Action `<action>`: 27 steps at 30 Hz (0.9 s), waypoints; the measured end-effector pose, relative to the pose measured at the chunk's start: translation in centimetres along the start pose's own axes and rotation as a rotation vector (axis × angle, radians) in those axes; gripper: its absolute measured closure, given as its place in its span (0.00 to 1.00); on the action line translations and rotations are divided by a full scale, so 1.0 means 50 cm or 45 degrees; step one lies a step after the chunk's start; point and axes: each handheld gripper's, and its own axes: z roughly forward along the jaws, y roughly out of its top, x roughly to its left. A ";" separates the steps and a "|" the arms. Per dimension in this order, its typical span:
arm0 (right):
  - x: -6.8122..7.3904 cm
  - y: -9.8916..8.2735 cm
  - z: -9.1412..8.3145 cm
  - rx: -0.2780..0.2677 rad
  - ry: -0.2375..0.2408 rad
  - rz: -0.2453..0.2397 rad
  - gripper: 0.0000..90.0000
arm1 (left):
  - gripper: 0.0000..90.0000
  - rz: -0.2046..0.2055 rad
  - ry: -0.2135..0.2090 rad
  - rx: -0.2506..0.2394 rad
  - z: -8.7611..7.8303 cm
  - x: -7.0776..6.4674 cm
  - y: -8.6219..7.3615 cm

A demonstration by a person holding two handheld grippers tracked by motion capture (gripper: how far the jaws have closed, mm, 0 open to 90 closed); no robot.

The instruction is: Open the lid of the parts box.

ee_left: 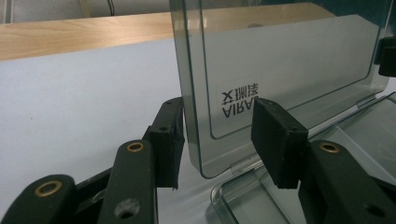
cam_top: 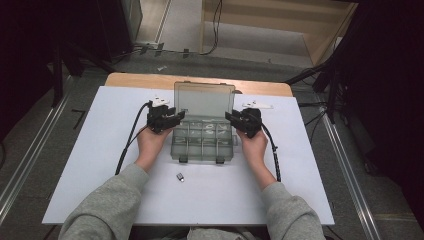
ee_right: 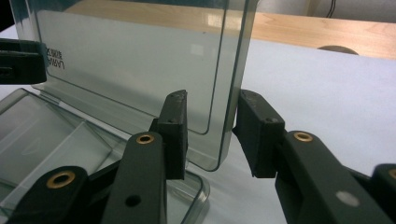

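You are working on a white table top (cam_top: 100, 165) whose far edge shows a strip of bare wood (cam_top: 140, 80). Beyond it lies a grey floor with loose cables (cam_top: 215, 30) and a light wooden frame (cam_top: 330, 35); the room to either side is dark, with metal rails (cam_top: 30, 150) running along the floor on both flanks.

The clear plastic compartment box (cam_top: 202, 142) sits in the middle of the table, a little toward the far side, with its lid (cam_top: 204, 99) standing upright at the back. A small dark part (cam_top: 180, 177) lies alone on the white surface just on your side of the box.

Your left gripper (cam_top: 176, 116) is at the lid's left edge. In the left gripper view that edge (ee_left: 187, 102) runs between the two pads (ee_left: 275, 140); one pad looks to be against the plastic and the other stands clear, so the jaws are parted and not clamping. Your right gripper (cam_top: 231, 118) is at the lid's right edge; in the right gripper view the edge (ee_right: 236, 84) sits between its pads (ee_right: 175, 130) with a gap on at least one side, so it too is released rather than clenched.

Open white surface stretches wide to the left and right of the box and in front of it toward you; behind the lid there is only a narrow band before the wooden edge
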 end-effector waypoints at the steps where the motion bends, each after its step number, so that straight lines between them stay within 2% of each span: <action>1: -0.001 -0.001 0.002 0.005 -0.005 0.000 0.69 | 0.61 0.000 0.002 0.004 0.003 0.000 -0.002; 15: -0.004 -0.008 0.022 0.014 -0.032 -0.010 0.69 | 0.61 -0.009 0.021 0.023 0.012 0.002 -0.007; 27: -0.006 -0.007 0.033 0.023 -0.025 0.012 0.66 | 0.60 -0.025 0.028 0.023 0.022 0.006 -0.012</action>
